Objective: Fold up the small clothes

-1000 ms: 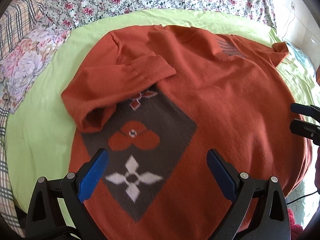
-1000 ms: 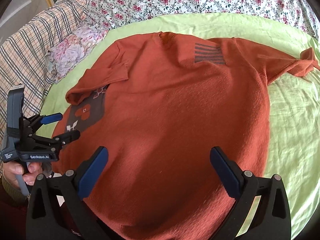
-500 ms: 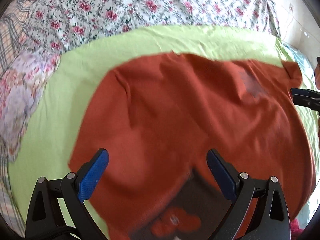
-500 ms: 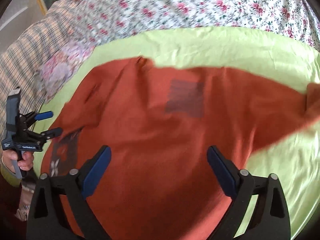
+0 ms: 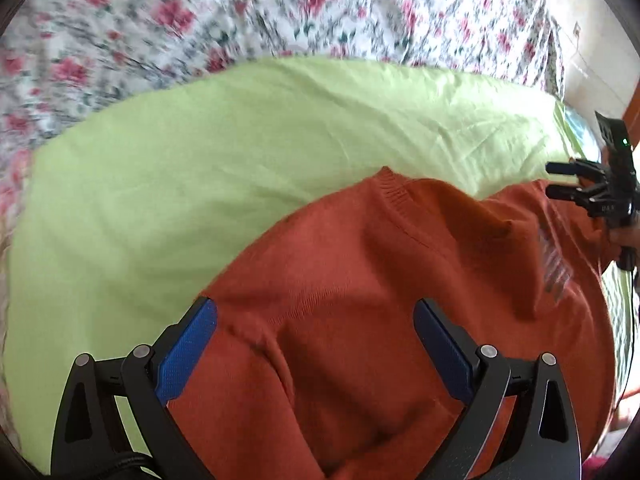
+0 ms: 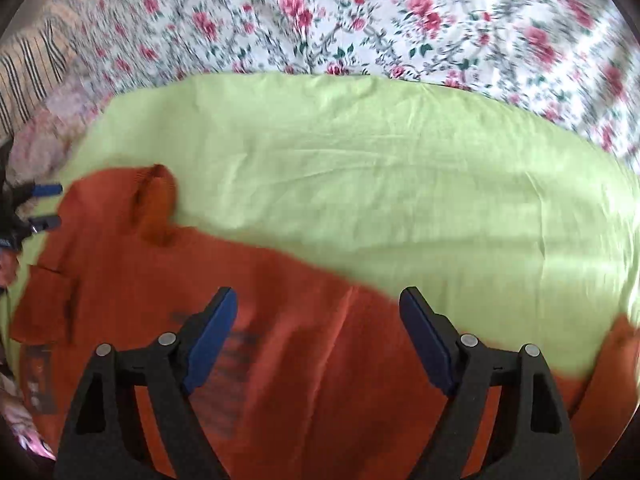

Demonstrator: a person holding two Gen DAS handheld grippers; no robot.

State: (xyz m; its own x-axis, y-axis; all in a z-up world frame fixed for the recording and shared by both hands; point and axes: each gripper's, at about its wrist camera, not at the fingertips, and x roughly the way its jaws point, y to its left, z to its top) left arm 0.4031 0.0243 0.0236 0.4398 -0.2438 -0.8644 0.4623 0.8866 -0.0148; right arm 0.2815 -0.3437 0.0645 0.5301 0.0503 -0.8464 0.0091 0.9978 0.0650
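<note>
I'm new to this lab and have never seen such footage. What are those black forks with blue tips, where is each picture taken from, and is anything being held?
No robot arm here: a person carries a hand-held two-finger gripper in each hand, with a wide-angle camera on each that looks along its fingers. One picture looks from the left gripper, the other from the right gripper; the blue strips are the finger pads. Each view also catches the other gripper at its edge.

On the bed, over a floral bedspread, lies a light green sheet, and on it an orange sweater spread out, collar at the far side. Both grippers are above the shoulder area. Nothing is held: the left is open, the right's jaws are closing with nothing pinched between them.
</note>
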